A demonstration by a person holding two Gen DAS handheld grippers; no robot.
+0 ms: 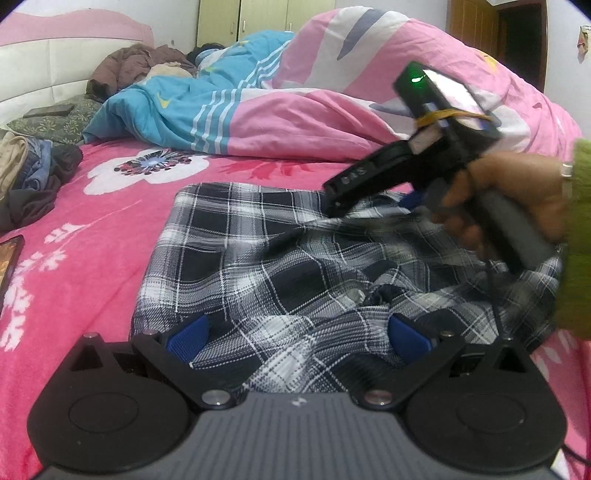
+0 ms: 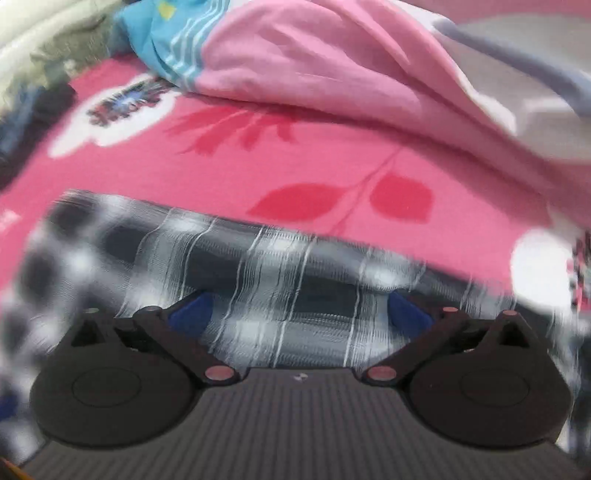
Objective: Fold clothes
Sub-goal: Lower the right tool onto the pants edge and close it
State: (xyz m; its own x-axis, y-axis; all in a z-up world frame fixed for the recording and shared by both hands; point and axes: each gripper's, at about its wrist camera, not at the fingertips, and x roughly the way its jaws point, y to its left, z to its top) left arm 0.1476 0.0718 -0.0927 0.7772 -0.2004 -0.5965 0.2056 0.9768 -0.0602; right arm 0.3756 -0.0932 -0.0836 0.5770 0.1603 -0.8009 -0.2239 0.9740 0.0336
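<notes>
A bed with a bright pink flowered sheet is filling both views. At its far left a heap of dark and tan clothes is lying near a grey-green patterned pillow, and a flat dark object is resting on that pillow. A white padded headboard with a pink top is standing behind them, with pale wardrobe doors further back. Across the middle and right a pink and blue quilt is bunching up high, and a brown doorway is showing at the far right.

The plaid shirt, black, grey and white, is lying crumpled on the sheet in front of the quilt, in the near middle of the bed.

The left tool is hovering low over the shirt's near edge, its blue-padded fingers spread wide apart with cloth showing between them. The right tool is also standing with its fingers spread; plaid fabric is lying between them, though heavy blur makes it hard to say whether the pads are touching it. In the left wrist view, a hand in a green sleeve is gripping that tool's handle above the shirt's right side.
</notes>
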